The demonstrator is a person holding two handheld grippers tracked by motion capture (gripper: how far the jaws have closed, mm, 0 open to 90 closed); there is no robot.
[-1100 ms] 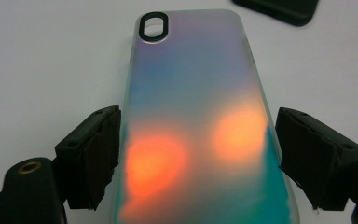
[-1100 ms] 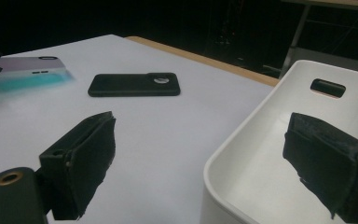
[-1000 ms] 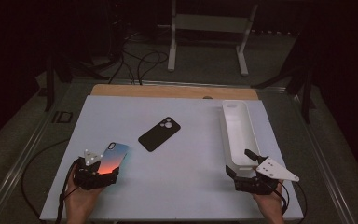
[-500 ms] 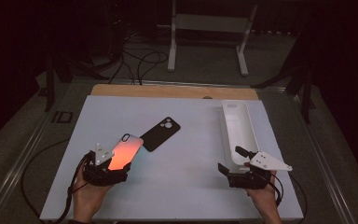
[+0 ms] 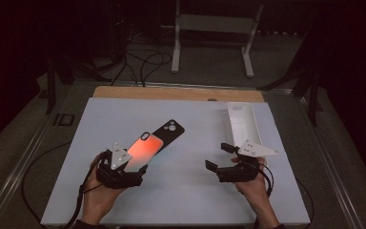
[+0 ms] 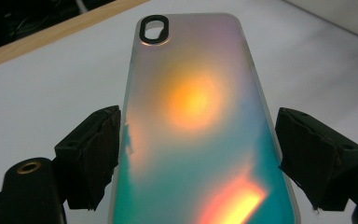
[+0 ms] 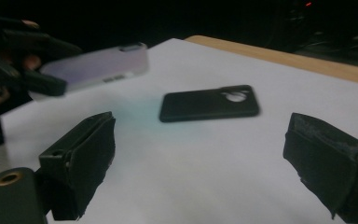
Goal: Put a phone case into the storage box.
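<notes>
Left of centre in the high view, your left gripper (image 5: 132, 168) clamps the iridescent phone case (image 5: 143, 150) by its long edges; it's light, slick, flexible. Right gripper (image 5: 219, 156) gapes empty.

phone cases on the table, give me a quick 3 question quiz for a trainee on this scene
1. True or false: the left gripper holds the iridescent phone case between its jaws.
2. Which thing lies flat on the white mat between the two grippers? A) black phone case B) white tray C) a cable
3. Fill in: the right gripper has its jaws ____ with nothing between them.

Key: 1 true; 2 A; 3 open
</notes>
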